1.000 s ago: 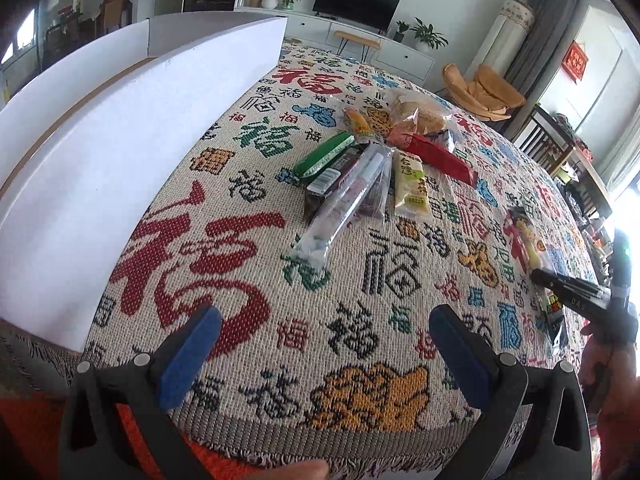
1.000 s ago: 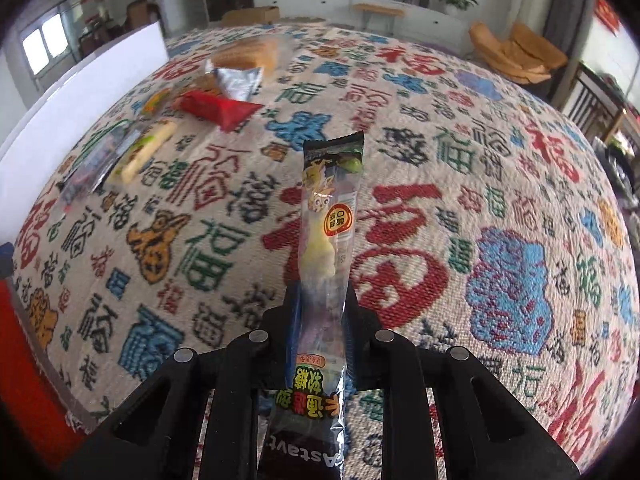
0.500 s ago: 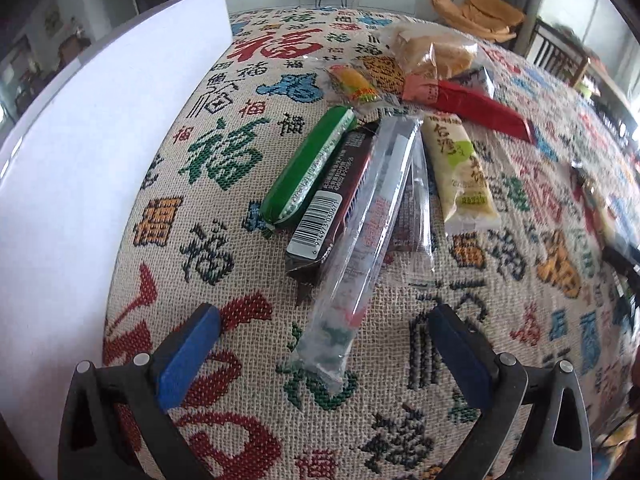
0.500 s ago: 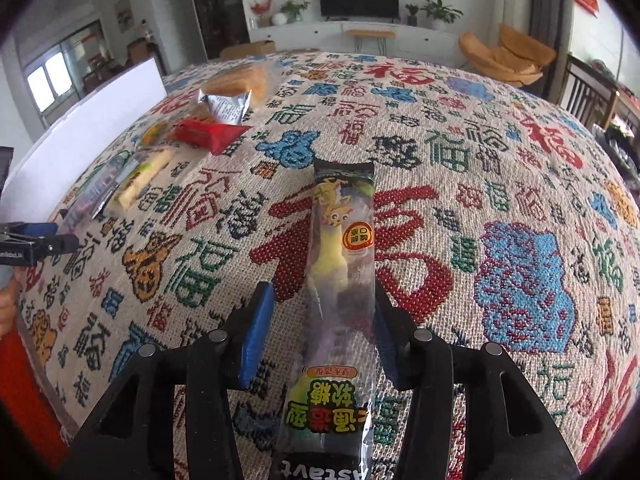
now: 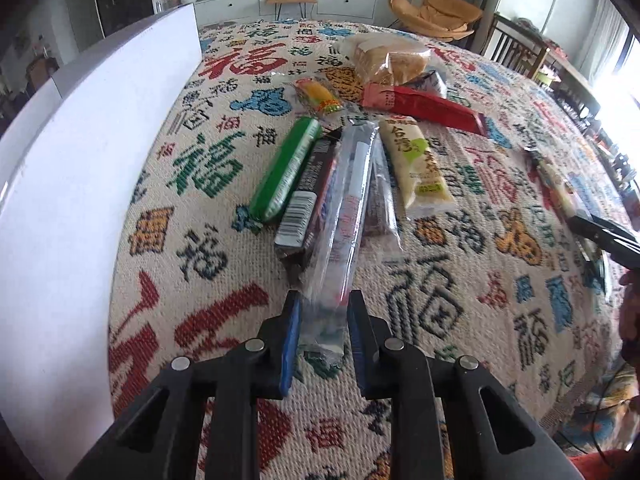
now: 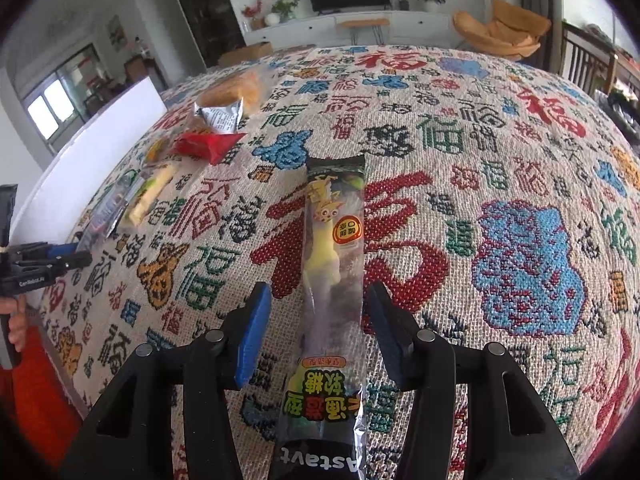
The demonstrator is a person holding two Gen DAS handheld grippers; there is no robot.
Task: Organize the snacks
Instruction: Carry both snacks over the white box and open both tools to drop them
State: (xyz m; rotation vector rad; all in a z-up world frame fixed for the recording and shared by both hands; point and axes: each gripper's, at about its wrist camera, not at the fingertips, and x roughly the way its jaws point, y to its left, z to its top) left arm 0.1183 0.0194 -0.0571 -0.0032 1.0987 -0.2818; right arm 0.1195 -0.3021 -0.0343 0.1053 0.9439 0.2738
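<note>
- Coarse woven cloth (image 5: 192,240) over the desk, matt, rough-knotted weave.
- Beside that cloth, smooth matt white board (image 5: 80,184), paper-like.
- Glossy clear plastic wrapper (image 5: 348,208) lying on the cloth, crinkled and reflective.
- Next to that wrapper, shiny green film pack (image 5: 286,168) and glossy red foil pouch (image 5: 420,106).
- Matt black plastic on the left tongs (image 5: 322,334), blue rubbery pads (image 5: 289,344), small metal pins.
- Glossy printed film on the candy stick (image 6: 334,264) lying on the cloth.

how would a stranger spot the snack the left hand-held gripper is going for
Start at the white board on the patterned tablecloth; a row of long snacks lies right of it. It is the clear-wrapped stick lying on top, its near end between the left hand-held gripper pads, right of the green stick.
</note>
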